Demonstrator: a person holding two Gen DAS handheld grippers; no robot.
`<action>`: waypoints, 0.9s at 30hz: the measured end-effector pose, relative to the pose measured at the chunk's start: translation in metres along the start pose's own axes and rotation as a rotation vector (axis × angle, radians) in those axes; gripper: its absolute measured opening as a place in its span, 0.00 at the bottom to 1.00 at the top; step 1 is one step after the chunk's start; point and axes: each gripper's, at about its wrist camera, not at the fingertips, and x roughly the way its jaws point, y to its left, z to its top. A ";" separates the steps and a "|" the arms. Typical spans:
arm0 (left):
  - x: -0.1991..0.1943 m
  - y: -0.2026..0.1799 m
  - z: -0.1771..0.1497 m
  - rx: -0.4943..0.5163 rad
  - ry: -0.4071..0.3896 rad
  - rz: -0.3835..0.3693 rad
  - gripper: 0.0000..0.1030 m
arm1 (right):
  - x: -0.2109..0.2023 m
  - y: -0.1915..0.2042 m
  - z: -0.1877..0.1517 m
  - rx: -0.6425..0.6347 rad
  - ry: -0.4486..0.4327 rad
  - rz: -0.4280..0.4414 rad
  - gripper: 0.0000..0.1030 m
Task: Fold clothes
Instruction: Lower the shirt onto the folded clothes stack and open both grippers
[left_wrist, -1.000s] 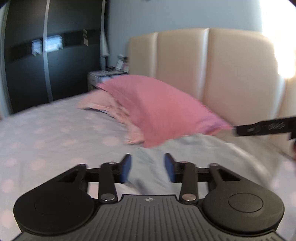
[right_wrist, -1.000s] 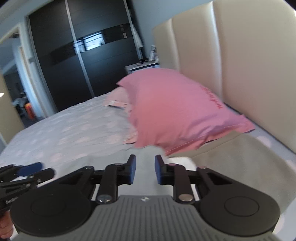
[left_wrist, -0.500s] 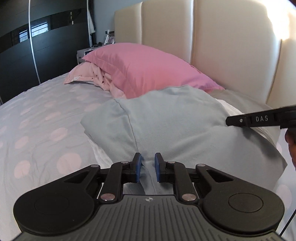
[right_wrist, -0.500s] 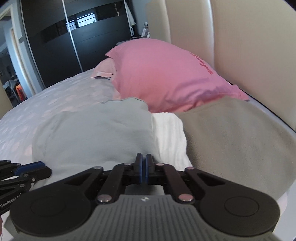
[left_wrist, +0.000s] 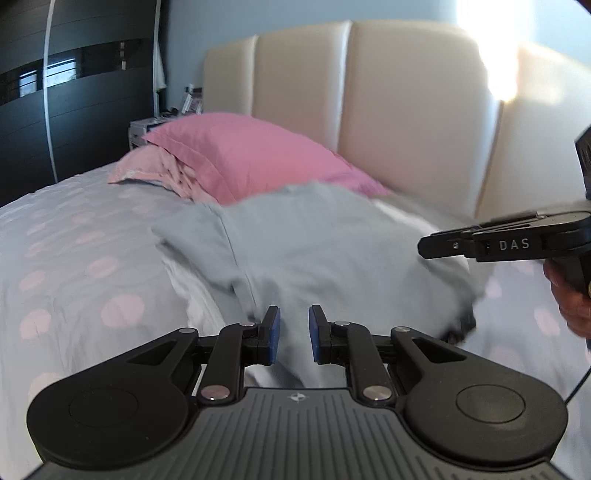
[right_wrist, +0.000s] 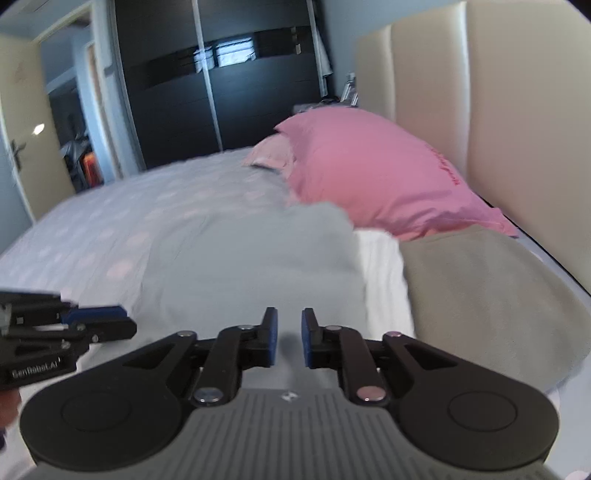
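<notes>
Two grippers, both parted and empty: my left gripper (left_wrist: 294, 334) hangs over the near hem of the pale blue garment (left_wrist: 325, 243), my right gripper (right_wrist: 289, 338) has just sprung apart after a pinch half a second back. The garment lies folded atop a white towel (right_wrist: 380, 273) on the bed (left_wrist: 74, 258) by the pink pillow (left_wrist: 243, 155), more folds likely left

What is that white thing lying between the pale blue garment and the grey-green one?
A white folded cloth, seen in the right wrist view. It lies between the pale blue garment and the grey-green garment, and the blue one overlaps its edge.
</notes>
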 end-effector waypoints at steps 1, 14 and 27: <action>0.006 0.001 -0.004 -0.002 0.014 0.003 0.13 | 0.003 0.001 -0.006 -0.015 0.013 -0.013 0.18; -0.019 -0.010 -0.007 0.007 0.044 0.068 0.22 | -0.010 0.003 -0.014 0.060 0.055 -0.111 0.29; -0.156 -0.020 -0.003 0.027 -0.013 0.148 0.46 | -0.144 0.083 -0.013 0.145 0.034 -0.088 0.46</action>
